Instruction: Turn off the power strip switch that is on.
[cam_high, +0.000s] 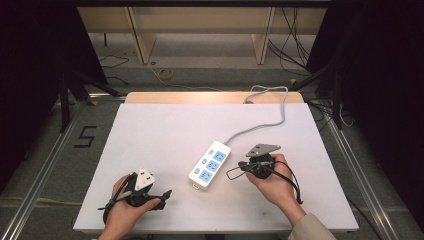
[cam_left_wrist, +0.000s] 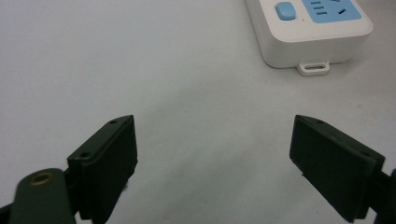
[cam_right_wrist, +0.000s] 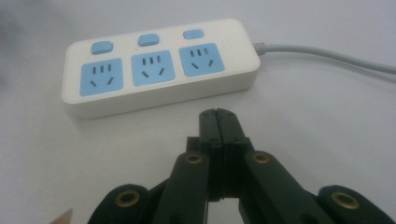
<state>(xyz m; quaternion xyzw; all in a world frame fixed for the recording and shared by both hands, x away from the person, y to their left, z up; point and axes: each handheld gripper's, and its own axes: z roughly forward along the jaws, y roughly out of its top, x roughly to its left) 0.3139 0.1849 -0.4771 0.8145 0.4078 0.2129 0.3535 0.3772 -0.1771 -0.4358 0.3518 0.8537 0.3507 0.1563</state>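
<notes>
We start at the right gripper (cam_right_wrist: 218, 114): its jaws are pressed flat together with nothing between them, their tips just short of the long side of the power strip (cam_right_wrist: 159, 65) and not touching it. The left gripper (cam_left_wrist: 212, 154) has its jaws standing wide apart, bare worktop between them, and the strip's near end lies well beyond them, toward the upper right in the left gripper view.

In that left gripper view the strip (cam_left_wrist: 308, 32) is cut off at the frame's top edge, so we see just one switch, part of one socket and the small hanging tab. In the high view the right hand (cam_high: 272, 182) wraps its gripper (cam_high: 235, 171), and we can hardly make out the jaws there; the left hand (cam_high: 127, 205) likewise covers much of the left gripper (cam_high: 165, 194).

The strip (cam_high: 210, 164) lies on a white worktop (cam_high: 165, 130), near its middle, slanted, with three blue sockets and three blue switches. Its grey cable (cam_high: 270, 107) runs away from the strip's far end and over the worktop's far edge. Beyond the strip, past the worktop, we see a grey floor with loose cables and wooden furniture; dark curtains hang either side.
</notes>
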